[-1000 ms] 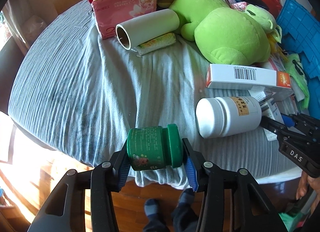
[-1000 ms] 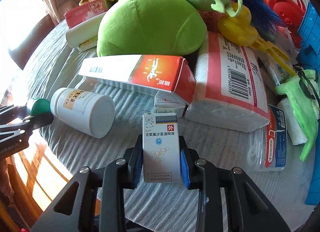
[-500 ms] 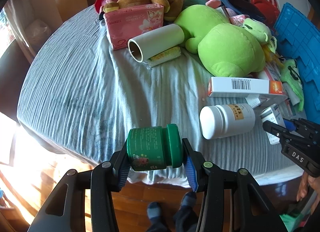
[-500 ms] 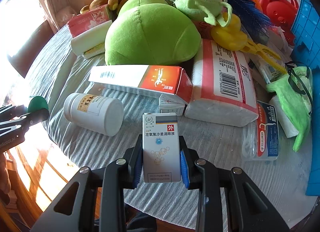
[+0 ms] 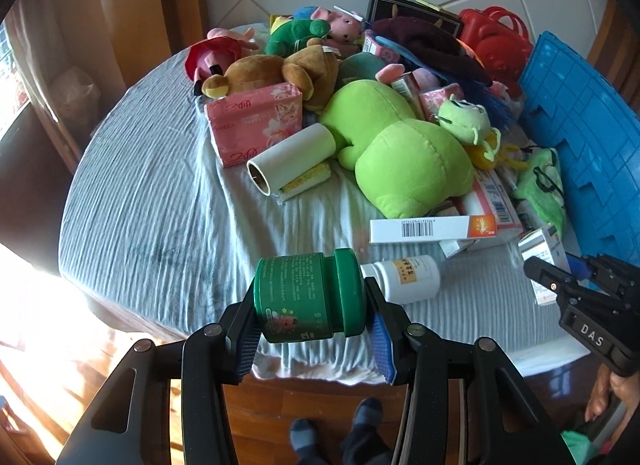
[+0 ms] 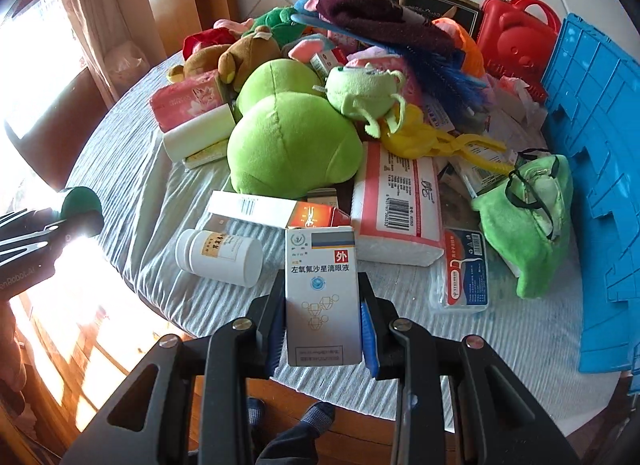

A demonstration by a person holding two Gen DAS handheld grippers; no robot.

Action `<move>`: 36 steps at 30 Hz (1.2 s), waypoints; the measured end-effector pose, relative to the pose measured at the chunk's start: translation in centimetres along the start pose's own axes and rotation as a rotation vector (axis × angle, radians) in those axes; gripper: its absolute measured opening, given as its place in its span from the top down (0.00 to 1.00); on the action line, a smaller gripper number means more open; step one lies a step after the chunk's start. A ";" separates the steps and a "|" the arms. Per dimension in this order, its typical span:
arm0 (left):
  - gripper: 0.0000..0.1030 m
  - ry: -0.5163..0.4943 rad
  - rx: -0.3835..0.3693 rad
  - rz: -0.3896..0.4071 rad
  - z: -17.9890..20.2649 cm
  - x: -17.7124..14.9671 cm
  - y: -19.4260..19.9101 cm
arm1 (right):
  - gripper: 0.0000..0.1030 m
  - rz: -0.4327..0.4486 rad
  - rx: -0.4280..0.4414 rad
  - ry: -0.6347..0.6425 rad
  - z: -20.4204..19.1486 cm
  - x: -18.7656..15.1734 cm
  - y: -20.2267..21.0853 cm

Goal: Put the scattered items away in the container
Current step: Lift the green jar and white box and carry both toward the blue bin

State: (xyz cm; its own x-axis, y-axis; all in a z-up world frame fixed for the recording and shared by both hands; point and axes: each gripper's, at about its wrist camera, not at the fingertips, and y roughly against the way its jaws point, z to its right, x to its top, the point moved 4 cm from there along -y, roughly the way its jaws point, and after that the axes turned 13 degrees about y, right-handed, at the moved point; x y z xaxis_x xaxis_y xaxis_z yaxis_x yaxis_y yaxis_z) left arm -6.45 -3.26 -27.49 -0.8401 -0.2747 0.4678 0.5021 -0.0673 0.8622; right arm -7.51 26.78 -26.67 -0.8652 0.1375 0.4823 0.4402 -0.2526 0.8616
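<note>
the green jar (image 5: 310, 297) lies sideways between the blue pads of the left gripper (image 5: 312, 335), which is closed tight on it, one pad on the base and the other on the lid. it hangs over the near edge of the table (image 5: 160, 201), above the wooden floor. the small white medicine box (image 6: 322, 295) stands upright between the pads of the right gripper (image 6: 322, 335), which is also clamped on it, over the near part of the table.

just behind both held things a white pill bottle (image 6: 220, 255) lies on its side on the grey cloth, and beside it a long white and orange carton (image 6: 276, 213) rests at the foot of the pile. further away is the big green plush (image 6: 292, 149), a pink tissue pack (image 5: 256, 125), a white roll (image 5: 292, 157), a large white and red pack (image 6: 396, 209), a green pouch (image 6: 528, 221) and many more toys at the far side. the blue container (image 6: 600, 169) stands at the right edge of the table.

i judge that the task is only at its beginning. two items are picked up but not yet put away, and i cannot see inside the container to know what it holds. nearly the whole pile is left to move.
</note>
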 end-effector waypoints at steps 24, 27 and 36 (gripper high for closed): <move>0.55 -0.099 -0.088 0.184 6.6 9.2 13.5 | 0.71 0.243 -0.131 -0.105 3.4 5.1 19.6; 0.55 -0.113 -0.087 0.216 8.5 10.5 14.1 | 0.71 0.273 -0.139 -0.120 5.4 5.2 20.7; 0.55 -0.163 -0.096 0.287 18.2 14.6 15.0 | 0.71 0.362 -0.178 -0.155 15.5 6.0 24.6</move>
State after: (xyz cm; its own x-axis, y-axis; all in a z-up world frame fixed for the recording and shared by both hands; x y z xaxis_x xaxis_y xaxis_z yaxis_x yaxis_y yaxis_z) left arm -14.94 9.19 -4.15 -0.6799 -0.1391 0.7199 0.7330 -0.1015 0.6726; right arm 1.85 36.25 -0.09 -0.6104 0.1482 0.7781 0.6486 -0.4703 0.5984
